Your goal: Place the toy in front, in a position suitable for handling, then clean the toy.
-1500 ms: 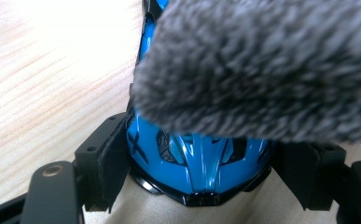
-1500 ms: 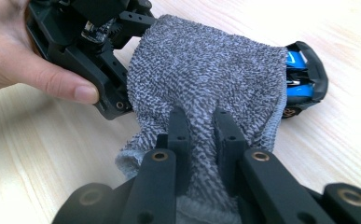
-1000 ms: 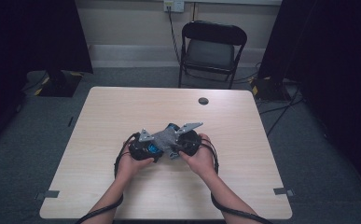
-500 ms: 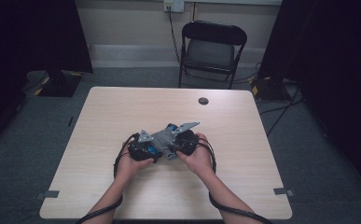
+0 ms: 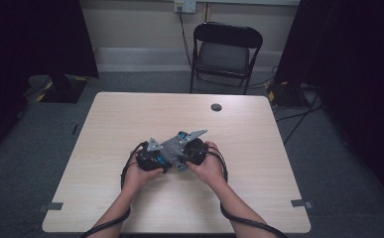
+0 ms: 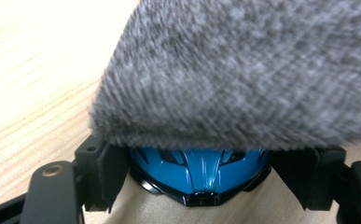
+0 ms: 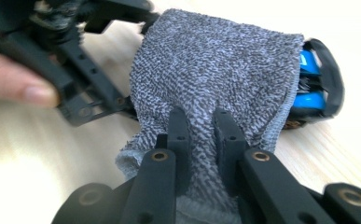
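Here, near the middle of the table (image 5: 259,198), the right gripper (image 7: 200,122) pinches a fold of the grey cloth (image 7: 215,70), jaws narrow. The left gripper (image 6: 201,175) clamps a blue and black toy car (image 6: 199,170) between wide jaws, the cloth draped over it.

Light wooden table (image 5: 259,148) with a small black disc (image 5: 216,107) near its far edge. Beyond it, a black folding chair (image 5: 226,52) before the wall.
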The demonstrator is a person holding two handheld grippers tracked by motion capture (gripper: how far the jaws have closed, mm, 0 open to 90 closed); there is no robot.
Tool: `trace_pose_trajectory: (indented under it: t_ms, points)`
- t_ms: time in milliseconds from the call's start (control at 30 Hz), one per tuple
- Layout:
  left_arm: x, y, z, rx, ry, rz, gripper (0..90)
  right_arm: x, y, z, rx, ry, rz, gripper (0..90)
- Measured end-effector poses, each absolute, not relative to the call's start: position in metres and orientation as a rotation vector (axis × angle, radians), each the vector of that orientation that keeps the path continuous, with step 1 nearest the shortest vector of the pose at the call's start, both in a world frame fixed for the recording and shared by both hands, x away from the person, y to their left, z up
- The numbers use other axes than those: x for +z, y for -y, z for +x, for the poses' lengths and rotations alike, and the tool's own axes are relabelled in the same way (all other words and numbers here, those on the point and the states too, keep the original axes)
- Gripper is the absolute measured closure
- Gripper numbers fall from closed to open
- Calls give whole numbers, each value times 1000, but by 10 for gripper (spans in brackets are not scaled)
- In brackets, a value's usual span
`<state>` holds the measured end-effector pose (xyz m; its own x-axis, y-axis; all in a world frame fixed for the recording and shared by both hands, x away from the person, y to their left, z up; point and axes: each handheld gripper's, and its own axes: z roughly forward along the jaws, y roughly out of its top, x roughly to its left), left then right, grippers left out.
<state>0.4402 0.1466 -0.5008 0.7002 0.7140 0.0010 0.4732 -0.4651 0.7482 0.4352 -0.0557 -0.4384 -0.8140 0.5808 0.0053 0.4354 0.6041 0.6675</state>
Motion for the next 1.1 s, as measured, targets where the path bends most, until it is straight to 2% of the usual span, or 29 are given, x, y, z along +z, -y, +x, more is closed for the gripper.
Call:
trace_pose_trajectory:
  t_ms: [200, 1100]
  points:
    - [-501, -147, 440, 411, -899, 2152, 244, -432, 53, 436, 925, -2671, 772, 797]
    - [-501, -147, 440, 409, -904, 2150, 243, -445, 78, 467, 900, -2541, 1050, 797]
